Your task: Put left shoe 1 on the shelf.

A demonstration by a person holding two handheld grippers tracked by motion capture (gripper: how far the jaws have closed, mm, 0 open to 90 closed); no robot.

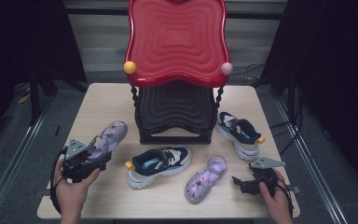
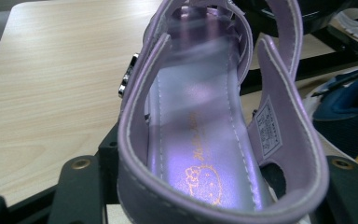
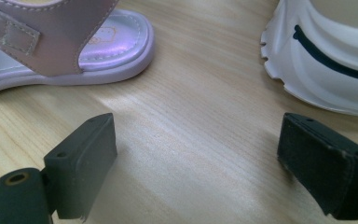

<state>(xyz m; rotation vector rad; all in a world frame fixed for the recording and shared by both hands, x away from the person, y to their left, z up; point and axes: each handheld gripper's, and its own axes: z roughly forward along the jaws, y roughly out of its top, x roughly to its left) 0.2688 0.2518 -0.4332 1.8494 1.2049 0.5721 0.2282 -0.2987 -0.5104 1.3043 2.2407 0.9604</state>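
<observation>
Left gripper (image 1: 100, 156) jaws clamp purple sandal's (image 2: 205, 140) heel; right gripper (image 3: 200, 163) jaws wide

A purple sandal (image 2: 205, 140) is gripped at its heel between the two black jaws of the left hand-held gripper (image 2: 214, 196) — its toe points away. A gold cartoon print is seen on the insole, a metal buckle on its left side. Pale wooden surface (image 2: 51, 93) lies beyond, and a navy sneaker (image 2: 349, 116) is seen at the right edge.
</observation>
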